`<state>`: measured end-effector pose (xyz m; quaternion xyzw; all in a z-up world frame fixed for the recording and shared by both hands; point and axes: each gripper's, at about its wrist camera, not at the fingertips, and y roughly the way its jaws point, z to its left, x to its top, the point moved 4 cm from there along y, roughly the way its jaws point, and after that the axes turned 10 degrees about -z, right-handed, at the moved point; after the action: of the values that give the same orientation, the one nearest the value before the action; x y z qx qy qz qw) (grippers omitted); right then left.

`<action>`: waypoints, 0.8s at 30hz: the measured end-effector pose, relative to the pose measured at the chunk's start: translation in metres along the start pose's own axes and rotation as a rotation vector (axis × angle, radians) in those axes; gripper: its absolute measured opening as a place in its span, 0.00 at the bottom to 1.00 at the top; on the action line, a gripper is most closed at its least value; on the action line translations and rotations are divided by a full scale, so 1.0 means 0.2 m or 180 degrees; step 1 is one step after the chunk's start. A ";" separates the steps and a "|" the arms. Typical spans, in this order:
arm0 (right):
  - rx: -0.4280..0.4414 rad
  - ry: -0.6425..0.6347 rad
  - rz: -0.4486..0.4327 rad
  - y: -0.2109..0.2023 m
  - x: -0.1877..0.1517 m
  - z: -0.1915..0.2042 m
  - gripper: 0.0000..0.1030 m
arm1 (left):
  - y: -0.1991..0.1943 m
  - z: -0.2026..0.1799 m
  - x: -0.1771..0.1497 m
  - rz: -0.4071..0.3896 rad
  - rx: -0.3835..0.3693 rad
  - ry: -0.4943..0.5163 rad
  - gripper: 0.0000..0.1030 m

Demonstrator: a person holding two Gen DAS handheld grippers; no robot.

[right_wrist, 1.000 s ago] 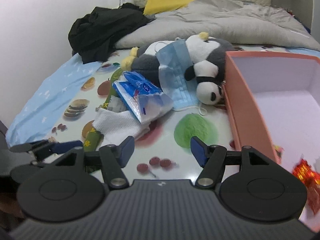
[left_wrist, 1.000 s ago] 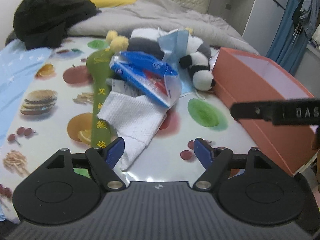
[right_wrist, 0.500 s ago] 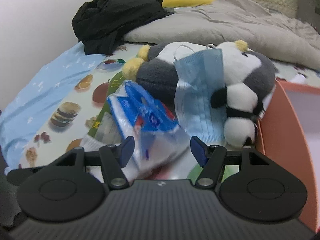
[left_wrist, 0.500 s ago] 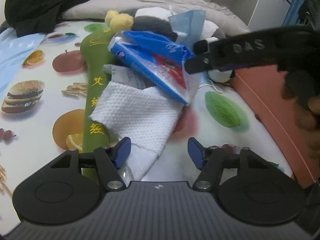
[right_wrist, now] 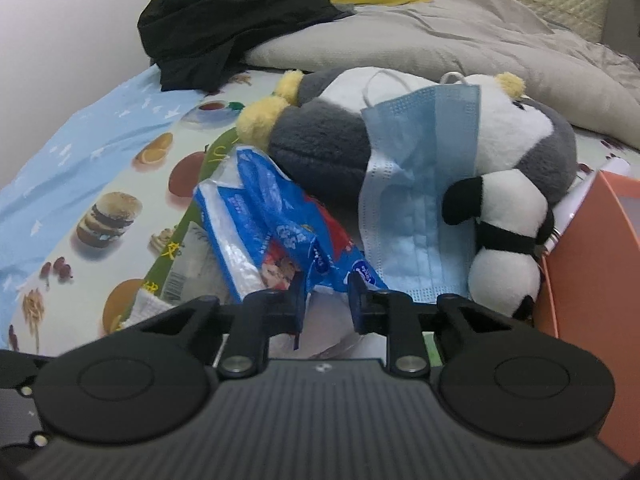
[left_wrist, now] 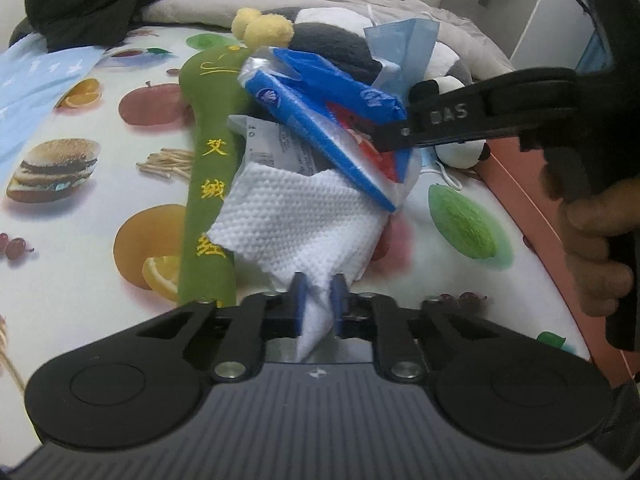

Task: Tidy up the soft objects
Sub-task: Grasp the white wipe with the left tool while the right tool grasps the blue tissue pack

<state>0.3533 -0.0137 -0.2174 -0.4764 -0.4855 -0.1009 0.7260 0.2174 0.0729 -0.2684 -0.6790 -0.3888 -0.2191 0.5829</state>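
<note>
Pinching the near corner of the white towel, the left gripper has just closed, blue pads pressed onto the cloth from both sides; the right gripper has also been closing, its jaws now narrow around the loose end of the blue tissue pack, plastic between the pads and seemingly caught. Both items lie in one heap on the fruit-print sheet: towel draped over the green plush, tissue pack on top of the towel, blue mask and panda toy just behind. Orange box stands to the right, touching the panda. Step in hand, as judged: double grasp made, lift not yet begun. Next move likely calls for raising each item clear separately, since pack overlaps towel and may drag; then carrying toward the box, presumably the target
</note>
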 end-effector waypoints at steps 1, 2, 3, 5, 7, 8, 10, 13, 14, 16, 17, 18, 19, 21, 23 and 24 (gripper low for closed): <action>0.0010 0.0003 -0.0013 -0.01 0.00 0.00 0.19 | 0.00 0.00 0.00 0.0008 -0.0012 -0.0045 0.08; 0.0011 -0.0007 -0.0039 -0.03 0.00 0.01 0.18 | -0.01 0.00 0.00 0.0003 -0.0010 -0.0074 0.06; 0.0004 -0.0020 -0.0068 -0.05 0.01 0.01 0.15 | -0.02 0.00 -0.01 -0.0004 -0.0006 -0.0079 0.06; 0.0002 -0.0025 -0.0115 -0.10 0.02 0.01 0.12 | -0.05 -0.02 -0.01 -0.0027 -0.0009 -0.0106 0.05; -0.0017 -0.0022 -0.0173 -0.15 0.03 0.01 0.10 | -0.07 -0.03 -0.01 -0.0050 -0.0034 -0.0175 0.05; -0.0027 -0.0027 -0.0200 -0.18 0.03 0.01 0.10 | -0.09 -0.03 -0.02 -0.0059 -0.0035 -0.0192 0.05; -0.0046 -0.0016 -0.0256 -0.24 0.04 0.01 0.10 | -0.12 -0.05 -0.02 -0.0075 -0.0045 -0.0206 0.04; -0.0103 -0.0016 -0.0340 -0.33 0.05 0.00 0.10 | -0.16 -0.06 -0.03 -0.0114 -0.0032 -0.0242 0.04; -0.0133 -0.0014 -0.0363 -0.36 0.05 0.00 0.10 | -0.18 -0.06 -0.03 -0.0125 -0.0030 -0.0255 0.04; -0.0201 0.0010 -0.0394 -0.42 0.04 -0.02 0.10 | -0.21 -0.07 -0.03 -0.0135 -0.0031 -0.0278 0.04; -0.0237 0.0019 -0.0398 -0.44 0.03 -0.03 0.10 | -0.22 -0.07 -0.03 -0.0137 -0.0032 -0.0300 0.04; -0.0281 0.0027 -0.0401 -0.47 0.01 -0.03 0.10 | -0.23 -0.07 -0.04 -0.0134 -0.0035 -0.0322 0.04; -0.0323 0.0033 -0.0398 -0.50 0.00 -0.04 0.10 | -0.25 -0.08 -0.04 -0.0129 -0.0041 -0.0338 0.04; -0.0421 0.0048 -0.0365 -0.55 -0.05 -0.05 0.10 | -0.27 -0.09 -0.06 -0.0122 -0.0028 -0.0318 0.04; -0.0506 0.0044 -0.0322 -0.59 -0.10 -0.06 0.10 | -0.29 -0.10 -0.08 -0.0110 0.0009 -0.0300 0.05; -0.0547 0.0048 -0.0297 -0.61 -0.12 -0.06 0.10 | -0.30 -0.10 -0.09 -0.0096 0.0009 -0.0314 0.05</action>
<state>0.2730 -0.0952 -0.1651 -0.5130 -0.4913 -0.1795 0.6806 0.1629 0.0504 -0.2402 -0.6823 -0.4275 -0.1936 0.5606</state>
